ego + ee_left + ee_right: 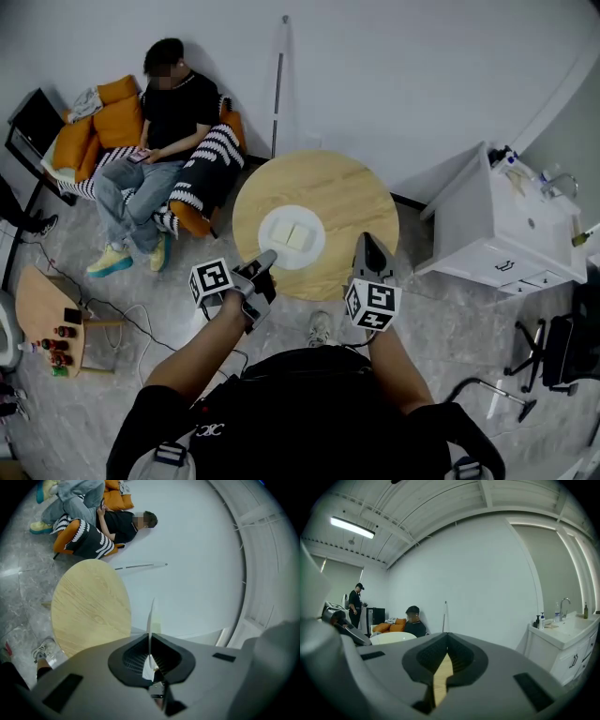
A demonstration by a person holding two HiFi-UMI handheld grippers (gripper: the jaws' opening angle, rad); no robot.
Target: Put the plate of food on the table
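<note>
Off to the left, well clear of the work, a person [159, 122] sits on an orange sofa [103, 117]. At the near edge of the round desk [347, 192], the left gripper [266, 261] is clamped on the near-left rim of the plate [292, 262]. Its own view shows the thin white rim running straight up between the jaws. The plate sits about mid-desk, a shade toward the near edge, with two pale squares of food [292, 236] lying flat in its middle. From where I stand I cannot tell whether it rests fully on the wood or hangs just above it. The left gripper view shows a sliver of gap beside the rim, so the held side may be slightly raised.

The plate looks stiff, smooth and breakable, and I would guess it is slippery on such a narrow rim hold. With one grip at the edge, its weight will want to tip it away from the jaws. The food is loose and would slide if the plate tilts, so it should be kept level and set down gently.

To the right, the right gripper [367, 246] hovers over the desk's near-right edge. Its jaws are drawn almost together with nothing between them, and only wood shows through the slit. Further right stands a white cabinet [497, 230].
</note>
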